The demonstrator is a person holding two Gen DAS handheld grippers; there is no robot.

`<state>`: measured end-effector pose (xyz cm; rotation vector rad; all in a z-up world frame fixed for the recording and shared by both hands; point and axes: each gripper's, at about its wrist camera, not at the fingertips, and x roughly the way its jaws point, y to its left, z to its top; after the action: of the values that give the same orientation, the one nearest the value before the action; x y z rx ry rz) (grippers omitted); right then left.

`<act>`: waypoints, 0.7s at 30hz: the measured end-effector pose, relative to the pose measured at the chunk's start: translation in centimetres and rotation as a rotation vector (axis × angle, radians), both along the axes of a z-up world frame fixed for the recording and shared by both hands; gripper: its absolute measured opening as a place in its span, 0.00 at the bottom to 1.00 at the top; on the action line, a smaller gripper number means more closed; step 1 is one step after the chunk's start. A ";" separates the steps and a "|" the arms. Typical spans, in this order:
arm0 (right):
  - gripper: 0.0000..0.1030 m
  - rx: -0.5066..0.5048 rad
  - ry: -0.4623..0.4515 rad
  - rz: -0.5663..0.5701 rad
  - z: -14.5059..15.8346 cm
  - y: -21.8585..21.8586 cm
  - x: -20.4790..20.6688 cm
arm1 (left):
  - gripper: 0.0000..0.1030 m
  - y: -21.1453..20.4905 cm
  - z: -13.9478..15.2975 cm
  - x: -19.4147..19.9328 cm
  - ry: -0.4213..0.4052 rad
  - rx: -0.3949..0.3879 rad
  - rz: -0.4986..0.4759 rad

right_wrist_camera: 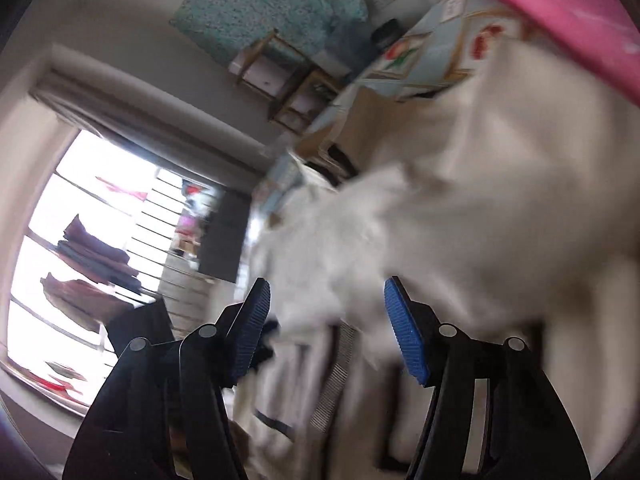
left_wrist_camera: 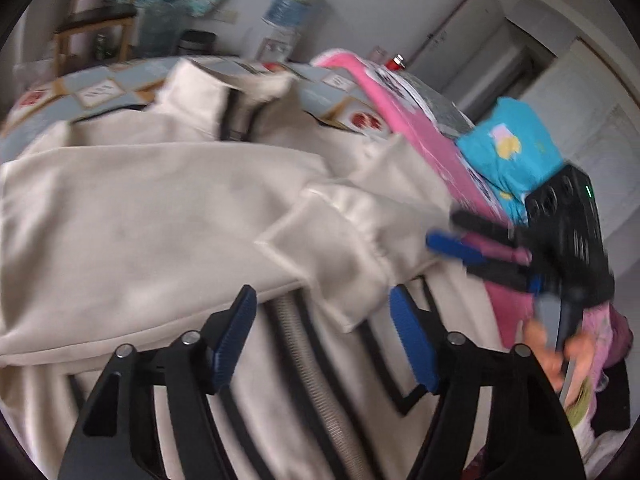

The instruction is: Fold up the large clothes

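**Cream jacket spread on patterned table, both grippers open above it**

Large cream jacket (left_wrist_camera: 152, 208), soft and faintly fuzzy, laid across a table under a light-blue patterned cloth (left_wrist_camera: 92, 92). Collar (left_wrist_camera: 208, 100) standing up at the far side, dark zip line running below it. Metal zipper (left_wrist_camera: 316, 368) down the near front, flanked by dark trim stripes. One sleeve folded across the body, its gathered cuff (left_wrist_camera: 320, 236) lying right of centre, just beyond the near zipper. Surface loosely rumpled, with broad shallow creases on the left half.

Left gripper (left_wrist_camera: 322, 344) over the near hem, blue pads well apart, cloth visible between them but no pad pressing on it. Right gripper (left_wrist_camera: 460, 236) seen from the left wrist at the right edge of the jacket, just beside the cuff, fingers parted; a hand (left_wrist_camera: 560, 344) on its handle, blurred.

From the right wrist, right gripper (right_wrist_camera: 326, 328) with pads spread, a blurred mass of the cream jacket (right_wrist_camera: 460, 184) filling the space ahead and between them; contact with the pads not discernible through the blur.

Pink fabric (left_wrist_camera: 404, 120) and a turquoise printed piece (left_wrist_camera: 512, 140) piled at the jacket's right side.
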<state>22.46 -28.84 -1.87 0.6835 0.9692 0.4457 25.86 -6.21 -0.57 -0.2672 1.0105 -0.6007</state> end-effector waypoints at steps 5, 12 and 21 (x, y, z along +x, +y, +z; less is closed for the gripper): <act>0.49 0.066 0.069 -0.043 -3.7 -1.7 -1.7 | 0.61 -3.5 -2.8 1.7 0.135 0.015 0.017; 0.48 0.154 0.089 -0.111 -5.7 -2.4 -1.3 | 0.56 -4.2 -4.2 2.9 0.186 0.050 0.130; 0.47 0.080 0.074 -0.135 -5.9 -2.8 -2.1 | 0.04 -3.7 -3.5 2.2 0.086 0.141 0.210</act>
<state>20.35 -31.68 -7.78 0.8380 0.9721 0.3433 28.05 -9.86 -4.12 -0.2725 1.0861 -0.3280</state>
